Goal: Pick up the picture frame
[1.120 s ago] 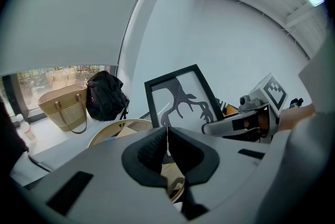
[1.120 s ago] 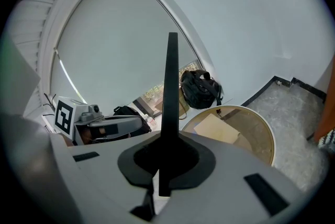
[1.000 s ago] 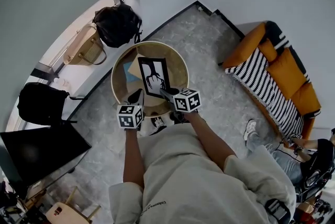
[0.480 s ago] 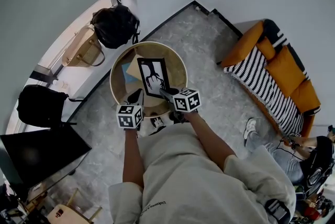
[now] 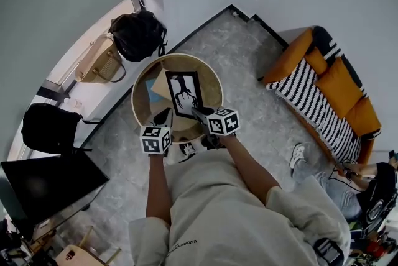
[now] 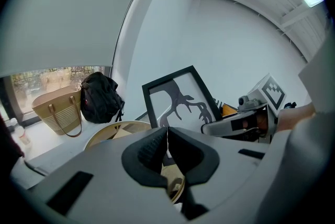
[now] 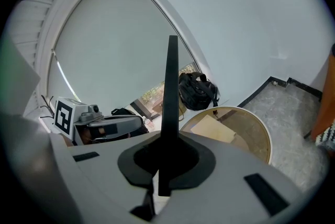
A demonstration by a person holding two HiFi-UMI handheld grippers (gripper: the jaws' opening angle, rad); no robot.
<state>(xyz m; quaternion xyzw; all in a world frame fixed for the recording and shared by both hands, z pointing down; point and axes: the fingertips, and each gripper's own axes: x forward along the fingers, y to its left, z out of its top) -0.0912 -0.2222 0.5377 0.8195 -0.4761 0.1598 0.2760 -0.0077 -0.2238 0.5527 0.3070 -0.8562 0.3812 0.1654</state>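
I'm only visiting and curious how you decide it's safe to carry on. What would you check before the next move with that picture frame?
1. Grip: right gripper shut on the edge of the picture frame: ok.
2. Frame stands upright in the jaws, not drooping: ok.
3. Frame lifted clear of the round table: cannot tell, its lower edge is hidden.
4. Spare hand: left gripper shut, empty, apart from the frame: ok.

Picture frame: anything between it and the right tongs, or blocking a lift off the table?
Nothing visible. The right tongs are shut on the picture frame at its edge; there is open space above it over the round table. The left tongs sit apart, shut.
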